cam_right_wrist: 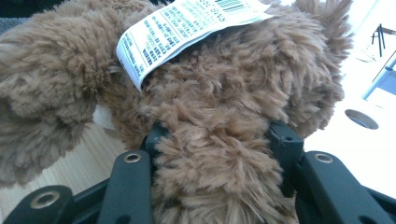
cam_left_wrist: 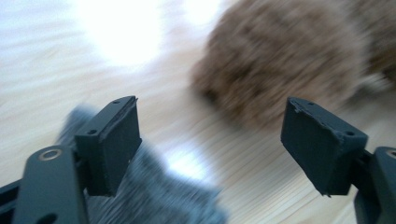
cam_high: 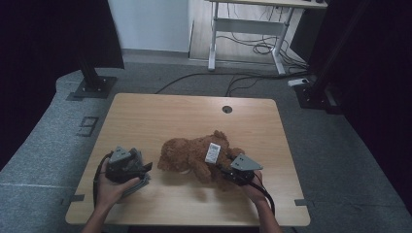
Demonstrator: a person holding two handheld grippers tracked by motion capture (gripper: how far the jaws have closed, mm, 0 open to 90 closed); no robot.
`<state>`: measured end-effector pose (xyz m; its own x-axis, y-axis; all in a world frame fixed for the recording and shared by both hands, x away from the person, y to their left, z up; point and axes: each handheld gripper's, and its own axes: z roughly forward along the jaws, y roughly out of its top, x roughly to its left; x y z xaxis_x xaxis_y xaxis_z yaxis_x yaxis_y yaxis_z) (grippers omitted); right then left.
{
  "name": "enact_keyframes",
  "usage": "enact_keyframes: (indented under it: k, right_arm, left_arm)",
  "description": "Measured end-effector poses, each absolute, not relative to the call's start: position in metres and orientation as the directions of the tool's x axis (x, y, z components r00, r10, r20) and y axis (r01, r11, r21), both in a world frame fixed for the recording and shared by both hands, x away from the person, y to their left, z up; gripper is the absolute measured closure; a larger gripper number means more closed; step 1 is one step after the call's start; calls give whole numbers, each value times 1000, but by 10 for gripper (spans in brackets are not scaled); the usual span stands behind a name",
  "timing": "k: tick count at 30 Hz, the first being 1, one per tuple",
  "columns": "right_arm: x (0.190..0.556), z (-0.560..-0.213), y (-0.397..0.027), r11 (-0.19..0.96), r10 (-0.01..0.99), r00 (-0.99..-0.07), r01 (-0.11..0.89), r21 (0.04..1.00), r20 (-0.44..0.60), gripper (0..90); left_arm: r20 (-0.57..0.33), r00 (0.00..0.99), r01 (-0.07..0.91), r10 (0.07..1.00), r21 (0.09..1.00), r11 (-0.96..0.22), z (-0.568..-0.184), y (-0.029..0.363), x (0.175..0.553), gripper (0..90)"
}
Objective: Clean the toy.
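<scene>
Plush bear [cam_high: 197, 158], brown, one item, lying on its side near the middle of the worktop [cam_high: 145, 116], toward my right. One white sewn-in label [cam_high: 212, 152] lies across its upper side, printed text and a barcode legible in the right gripper view [cam_right_wrist: 187, 28]. I judge it light, soft and fully compressible, with a shaggy pile that gives good friction; no fragile parts that I can see. It should sag from any single hold, so a limb is a fair handle and the thicker body the steadier one. My right gripper [cam_high: 232, 171] is pinching a furry limb [cam_right_wrist: 212, 182], the fur bulging between and over both jaws. My left gripper [cam_high: 145, 167] stands spread wide with nothing between its pads [cam_left_wrist: 114, 144], just beside the bear's left end but apart from it. One grey cloth-like piece [cam_left_wrist: 154, 196] lies under that gripper; the blur keeps me from naming it. Count: one bear, one label, one grey piece, two grippers, one worktop with one round cable hole [cam_high: 227, 108].
</scene>
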<state>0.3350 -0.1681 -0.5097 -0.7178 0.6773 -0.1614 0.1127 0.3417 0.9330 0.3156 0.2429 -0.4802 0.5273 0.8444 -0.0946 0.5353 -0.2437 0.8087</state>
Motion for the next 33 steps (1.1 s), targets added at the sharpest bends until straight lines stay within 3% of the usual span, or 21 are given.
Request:
enact_keyframes:
  k: [6, 12, 14, 15, 16, 18, 22, 33]
  right_arm:
    - [334, -510, -169, 340, 675, -721, 114, 933, -158, 542]
    - [334, -510, -169, 340, 673, -723, 112, 934, -158, 542]
    - [334, -510, -170, 340, 672, -724, 110, 934, -159, 542]
    - [334, -510, -170, 340, 671, -724, 109, 934, -160, 542]
    - [333, -510, -170, 339, 672, -723, 109, 934, -159, 542]
    - [333, -510, -170, 340, 671, -724, 109, 934, -160, 542]
    - [333, -510, -170, 338, 672, -724, 111, 935, -157, 541]
    - [334, -510, -170, 329, 670, -728, 119, 937, -143, 541]
  left_arm:
    - [-71, 439, 624, 896, 742, -247, -500, 268, 315, 154]
    - [-63, 376, 731, 925, 633, -254, -531, 280, 325, 185]
    - [-65, 367, 727, 928, 643, -242, -532, 283, 325, 262]
    - [-68, 367, 722, 928, 650, -238, -530, 284, 324, 377]
    - [-74, 378, 711, 923, 661, -238, -530, 285, 324, 571]
    - [-88, 391, 710, 916, 662, -239, -531, 285, 323, 676]
    - [-134, 419, 690, 898, 690, -219, -525, 284, 321, 745]
    - [-218, 606, 517, 765, 839, -171, -465, 245, 305, 750]
